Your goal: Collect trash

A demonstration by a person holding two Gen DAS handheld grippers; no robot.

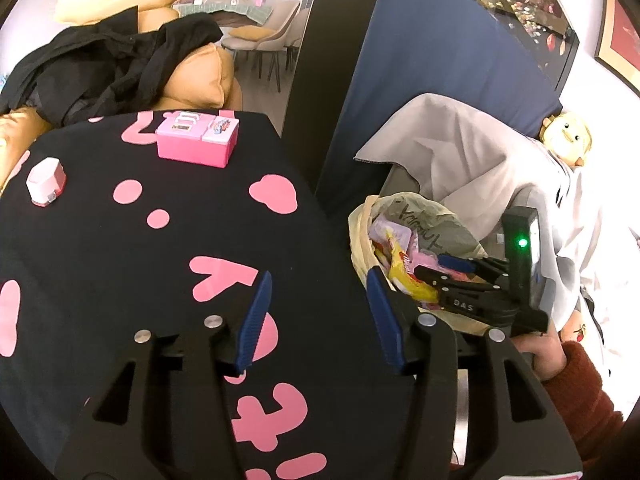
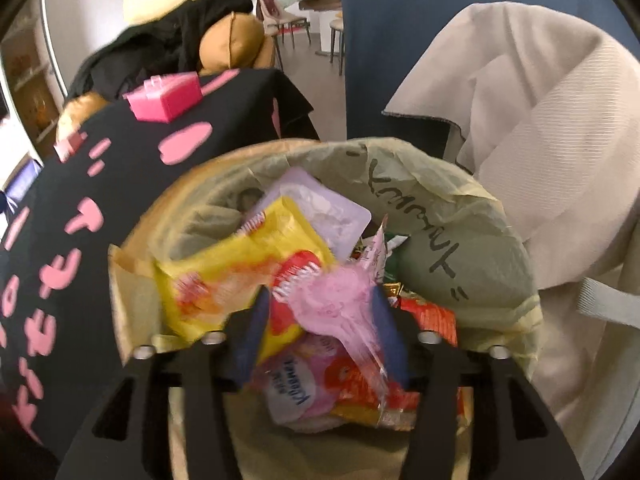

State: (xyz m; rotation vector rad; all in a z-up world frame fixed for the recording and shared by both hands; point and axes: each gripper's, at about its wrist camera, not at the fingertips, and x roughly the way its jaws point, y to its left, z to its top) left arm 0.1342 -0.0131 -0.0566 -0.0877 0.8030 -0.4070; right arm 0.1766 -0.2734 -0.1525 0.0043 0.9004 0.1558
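Note:
A bin lined with a pale green bag stands beside the black table and holds a yellow snack pack, a lilac tray and other wrappers. My right gripper hangs over it with its jaws wide. A blurred pink wrapper lies loose between them against the right finger, clear of the left pad. From the left wrist, the right gripper is over the bin's bag. My left gripper is open and empty above the black cloth with pink shapes.
A pink toy box and a small pink-and-white object sit on the table's far side. Black clothes lie on orange cushions behind. A beige cloth drapes a seat by the bin. A hand in a red sleeve holds the right gripper.

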